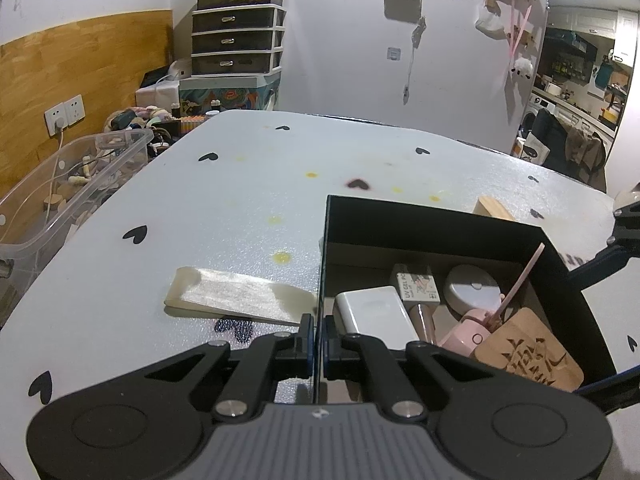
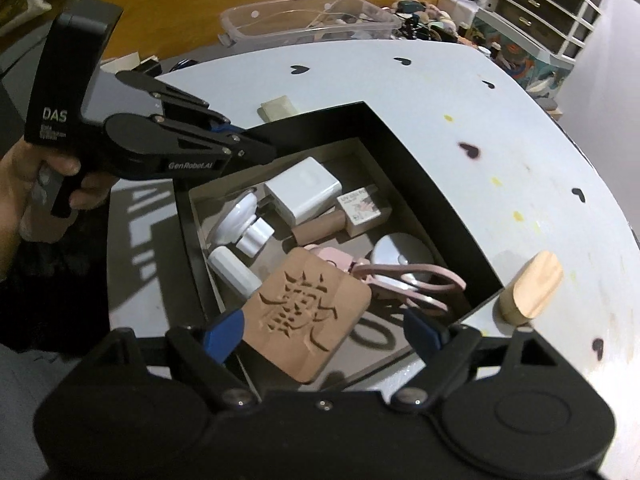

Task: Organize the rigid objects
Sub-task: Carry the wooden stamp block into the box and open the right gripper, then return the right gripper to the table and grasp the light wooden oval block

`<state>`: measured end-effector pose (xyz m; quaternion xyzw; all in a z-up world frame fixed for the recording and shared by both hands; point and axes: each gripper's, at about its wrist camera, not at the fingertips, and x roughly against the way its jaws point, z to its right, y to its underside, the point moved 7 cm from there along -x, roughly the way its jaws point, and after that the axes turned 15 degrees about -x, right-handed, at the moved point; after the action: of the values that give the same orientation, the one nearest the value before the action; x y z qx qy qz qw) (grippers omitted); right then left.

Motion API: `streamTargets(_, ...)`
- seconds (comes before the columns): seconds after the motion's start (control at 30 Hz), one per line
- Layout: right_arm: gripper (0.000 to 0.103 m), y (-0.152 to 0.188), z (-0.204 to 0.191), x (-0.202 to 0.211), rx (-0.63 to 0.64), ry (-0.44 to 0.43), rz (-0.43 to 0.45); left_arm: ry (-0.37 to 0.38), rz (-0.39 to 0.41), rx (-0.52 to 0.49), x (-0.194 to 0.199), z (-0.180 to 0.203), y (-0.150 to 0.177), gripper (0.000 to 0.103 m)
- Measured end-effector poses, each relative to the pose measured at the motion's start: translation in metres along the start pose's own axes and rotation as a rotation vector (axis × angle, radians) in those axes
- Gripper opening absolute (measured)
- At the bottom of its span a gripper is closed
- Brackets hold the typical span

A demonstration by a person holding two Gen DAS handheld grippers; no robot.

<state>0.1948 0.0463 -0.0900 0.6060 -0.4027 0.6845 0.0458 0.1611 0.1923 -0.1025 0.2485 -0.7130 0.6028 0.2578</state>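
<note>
Black box (image 2: 404, 148) w/ matte walls sits on the white speckled bench (image 2: 500, 128), holding a carved wood plaque (image 2: 306, 312), white charger (image 2: 304, 190), pink scissors (image 2: 408, 280), etc. Left gripper (image 1: 318, 344): jaws pinched on box wall. Right gripper (image 2: 324, 330): jaws wide apart, holding nothing. Rounded wood block (image 2: 530, 288) lies just outside; its far side is hidden, maybe touching the box.

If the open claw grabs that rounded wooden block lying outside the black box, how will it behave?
The rounded pale wooden block looks solid, so probably stiff and light. Its smooth curved faces may slip between the right claw's fingers. Lying flat beside the black box, it seems unlikely to roll.
</note>
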Motion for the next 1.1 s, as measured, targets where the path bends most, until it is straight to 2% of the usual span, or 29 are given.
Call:
streamTargets(0.63, 0.098, 0.000, 0.006, 0.034, -0.095, 0.025, 0.075, -0.004, -0.006, -0.001, -0.001, -0.001, 0.001, 0.003)
streamTargets(0.93, 0.103, -0.006, 0.037, 0.079, -0.203, 0.039, 0.222, -0.003, -0.006, 0.002, -0.001, -0.001, 0.001, 0.003)
streamTargets(1.1, 0.103, -0.010, 0.076, 0.096, -0.315, 0.102, 0.296, -0.003, -0.006, 0.002, -0.001, -0.001, 0.001, 0.003)
